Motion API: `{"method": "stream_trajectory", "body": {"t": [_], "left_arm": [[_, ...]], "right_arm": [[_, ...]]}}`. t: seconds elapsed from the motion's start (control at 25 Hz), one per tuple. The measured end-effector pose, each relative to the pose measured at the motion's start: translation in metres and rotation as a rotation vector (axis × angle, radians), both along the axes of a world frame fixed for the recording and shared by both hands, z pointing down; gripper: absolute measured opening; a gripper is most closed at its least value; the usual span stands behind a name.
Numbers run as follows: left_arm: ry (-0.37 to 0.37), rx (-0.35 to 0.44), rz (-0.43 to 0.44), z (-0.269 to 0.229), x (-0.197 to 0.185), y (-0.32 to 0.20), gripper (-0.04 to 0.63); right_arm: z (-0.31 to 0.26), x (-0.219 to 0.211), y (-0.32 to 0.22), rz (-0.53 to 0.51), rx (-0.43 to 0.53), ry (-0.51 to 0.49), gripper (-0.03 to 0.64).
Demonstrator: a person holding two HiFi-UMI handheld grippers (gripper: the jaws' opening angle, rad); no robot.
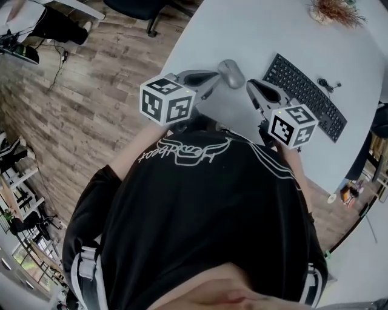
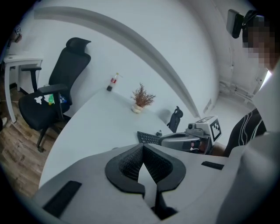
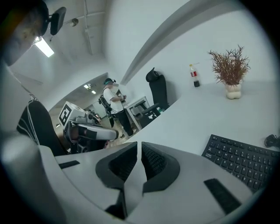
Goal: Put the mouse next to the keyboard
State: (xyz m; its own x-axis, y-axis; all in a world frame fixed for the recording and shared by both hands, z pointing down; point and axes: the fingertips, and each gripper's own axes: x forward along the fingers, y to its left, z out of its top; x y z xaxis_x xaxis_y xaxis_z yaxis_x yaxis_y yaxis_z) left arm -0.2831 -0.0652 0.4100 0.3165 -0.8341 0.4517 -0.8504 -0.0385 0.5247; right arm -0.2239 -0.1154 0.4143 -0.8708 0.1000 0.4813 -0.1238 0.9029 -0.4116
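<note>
One grey mouse [image 1: 231, 74] lay on the white table [image 1: 254, 30], near the end of the single black keyboard [image 1: 306, 95] but apart from it. There were two grippers. The left gripper [image 1: 212, 80] had its tips just beside the mouse, and the right gripper [image 1: 251, 85] pointed into the gap between mouse and keyboard. Each had its jaws pressed together with nothing between them. Farther along the table stood one potted dried plant [image 1: 335, 11] and one bottle [image 2: 113, 82].
</note>
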Motion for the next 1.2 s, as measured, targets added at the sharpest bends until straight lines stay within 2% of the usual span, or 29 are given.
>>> {"method": "stream_trajectory", "body": {"t": [0.16, 0.28, 0.36, 0.44, 0.6, 0.76, 0.92, 1.2], "left_arm": [[0.02, -0.012, 0.041, 0.011, -0.026, 0.006, 0.008], [0.029, -0.016, 0.066, 0.015, -0.038, 0.004, 0.008], [0.039, -0.016, 0.088, 0.018, -0.041, 0.0, 0.008], [0.047, -0.016, 0.114, 0.021, -0.044, -0.003, 0.008], [0.061, -0.017, 0.16, 0.034, -0.053, -0.004, 0.008], [0.082, -0.014, 0.197, 0.041, -0.062, -0.006, 0.008], [0.095, -0.021, 0.216, 0.042, -0.072, -0.008, 0.008], [0.109, -0.046, 0.244, 0.054, -0.081, -0.004, 0.008]], "right_arm": [[0.01, -0.019, 0.01, 0.033, 0.015, 0.032, 0.012], [0.018, -0.028, 0.015, 0.009, 0.065, 0.077, 0.024], [0.025, -0.031, 0.016, -0.002, 0.092, 0.122, 0.109], [0.032, -0.035, 0.015, 0.0, 0.102, 0.157, 0.145], [0.057, -0.046, 0.014, -0.012, 0.164, 0.237, 0.171], [0.077, -0.049, 0.012, -0.013, 0.183, 0.303, 0.193], [0.091, -0.054, 0.013, -0.054, 0.228, 0.386, 0.231], [0.12, -0.06, 0.01, -0.079, 0.291, 0.493, 0.235]]}}
